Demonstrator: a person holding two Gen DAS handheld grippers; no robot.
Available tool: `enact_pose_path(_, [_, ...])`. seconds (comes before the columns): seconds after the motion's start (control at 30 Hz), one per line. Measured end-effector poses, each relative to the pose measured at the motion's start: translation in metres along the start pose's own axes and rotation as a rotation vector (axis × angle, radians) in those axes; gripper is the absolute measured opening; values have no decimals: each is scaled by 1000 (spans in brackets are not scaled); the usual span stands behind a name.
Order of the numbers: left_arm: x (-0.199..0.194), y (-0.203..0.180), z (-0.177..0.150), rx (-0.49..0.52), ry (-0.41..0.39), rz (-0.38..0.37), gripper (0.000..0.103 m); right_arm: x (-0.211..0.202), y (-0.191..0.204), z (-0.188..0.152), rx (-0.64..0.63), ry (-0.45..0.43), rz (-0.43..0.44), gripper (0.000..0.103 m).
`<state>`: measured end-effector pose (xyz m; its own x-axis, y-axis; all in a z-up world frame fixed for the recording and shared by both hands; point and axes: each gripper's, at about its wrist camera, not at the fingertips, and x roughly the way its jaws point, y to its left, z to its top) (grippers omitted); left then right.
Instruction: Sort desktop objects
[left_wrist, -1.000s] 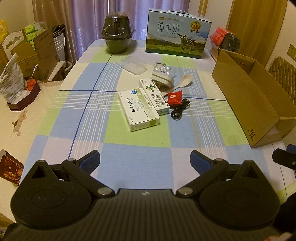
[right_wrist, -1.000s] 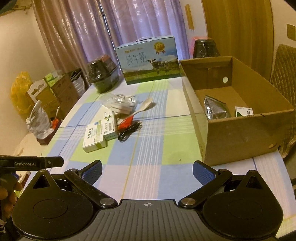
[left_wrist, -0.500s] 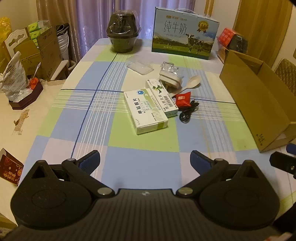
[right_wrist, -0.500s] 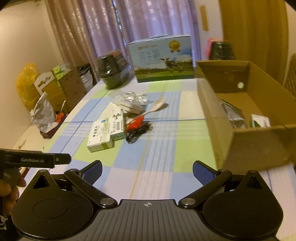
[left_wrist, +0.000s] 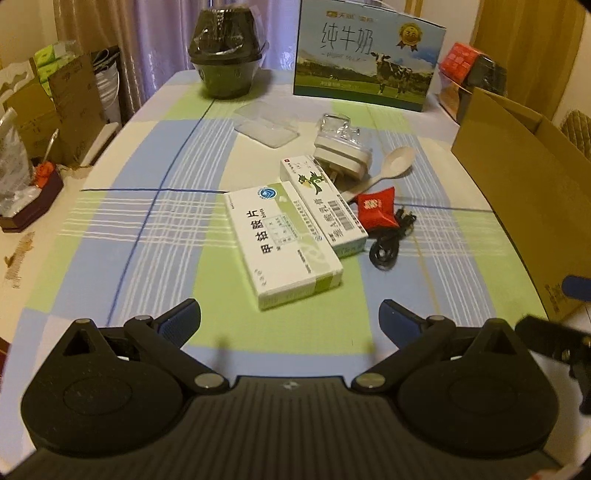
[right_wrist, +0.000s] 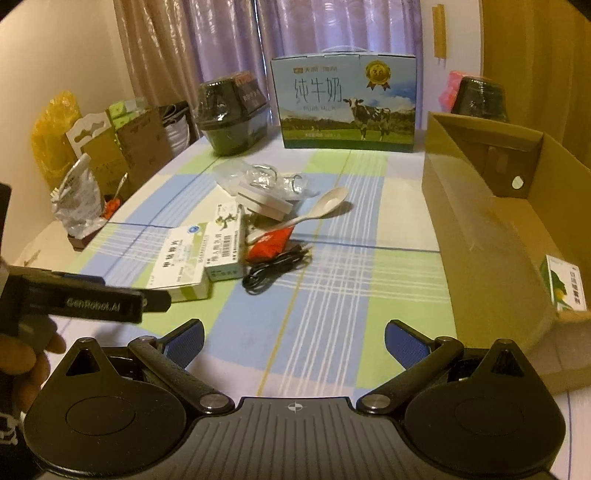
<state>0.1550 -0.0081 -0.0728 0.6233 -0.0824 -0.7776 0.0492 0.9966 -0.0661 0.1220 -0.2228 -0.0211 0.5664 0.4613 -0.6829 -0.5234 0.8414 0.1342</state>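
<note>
A cluster of small items lies mid-table: a large white-and-green medicine box (left_wrist: 282, 245) (right_wrist: 183, 264), a narrower box (left_wrist: 323, 205) (right_wrist: 225, 245), a red packet (left_wrist: 376, 206) (right_wrist: 271, 242), a coiled black cable (left_wrist: 389, 245) (right_wrist: 273, 271), a beige spoon (left_wrist: 384, 173) (right_wrist: 317, 210) and a white adapter under clear plastic (left_wrist: 341, 149) (right_wrist: 264, 197). My left gripper (left_wrist: 290, 319) hangs open just short of the large box, empty. My right gripper (right_wrist: 293, 338) is open and empty too, over bare cloth left of the open cardboard box (right_wrist: 480, 221) (left_wrist: 517, 192).
A milk carton case (left_wrist: 365, 59) (right_wrist: 345, 103) and a wrapped black pot (left_wrist: 227, 55) (right_wrist: 231, 114) stand at the far edge. Inside the cardboard box leans a small green-and-white box (right_wrist: 563, 284). A hand (right_wrist: 26, 365) holds the left gripper's handle. Cartons and bags crowd the left side.
Both grippers have moved forward toward the cluster of items; the medicine boxes now look larger and closer. Both pairs of jaws have stayed open.
</note>
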Motion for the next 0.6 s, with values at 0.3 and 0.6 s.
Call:
enact_pose_path(0.3, [48,4,10,-7,-12,18,100,33,-8,-1,4,26,-8,101])
enact_pose_path(0.6, [67,9,14,35,6,55,70,55,-3,3,-18,29,-15,101])
